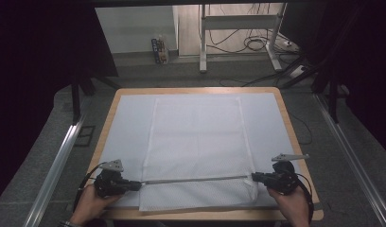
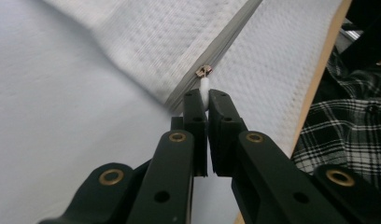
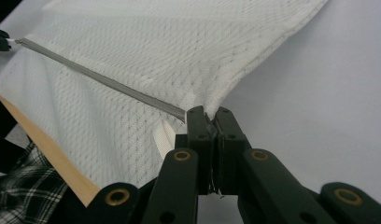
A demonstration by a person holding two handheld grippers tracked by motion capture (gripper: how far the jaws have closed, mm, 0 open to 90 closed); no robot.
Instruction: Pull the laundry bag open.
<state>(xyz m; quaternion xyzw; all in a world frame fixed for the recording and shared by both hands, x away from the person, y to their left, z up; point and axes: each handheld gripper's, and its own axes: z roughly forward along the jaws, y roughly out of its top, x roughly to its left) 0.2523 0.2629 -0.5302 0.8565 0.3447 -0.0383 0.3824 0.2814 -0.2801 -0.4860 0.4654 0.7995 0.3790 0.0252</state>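
Grey carpeted floor (image 1: 54, 123) surrounds a wooden table (image 1: 195, 90) in the high view, with black drapes at upper left and upper right, a metal rail (image 1: 51, 165) running down the lower left, a small carton (image 1: 159, 50) at upper centre, and a desk frame (image 1: 238, 28) with loose cables (image 1: 250, 42) at upper right. A pale sheet (image 1: 127, 127) covers most of the tabletop.

On it, centre to lower centre of the frame, a white mesh bag (image 1: 198, 137) lies flat, its grey zipper (image 1: 193, 179) running level across the lower part.

At lower left, the left gripper (image 1: 134, 185) is held at the zipper's left end; at lower right, the right gripper (image 1: 254, 178) is at the bag's right edge, where the zipper ends.

The left gripper view adds detail that the high view cannot resolve: the jaws are pressed together on a white pull tab (image 2: 205, 89) hanging from the metal slider (image 2: 203, 71), centre of frame. A plaid shirt (image 2: 347, 121) and the table's wooden edge show at right.

The right gripper view shows its jaws clamped on the bag's mesh corner at the zipper's end, lower centre. A loose white tape loop (image 3: 163, 135) lies just left of them. The other gripper's tip appears at far upper left.
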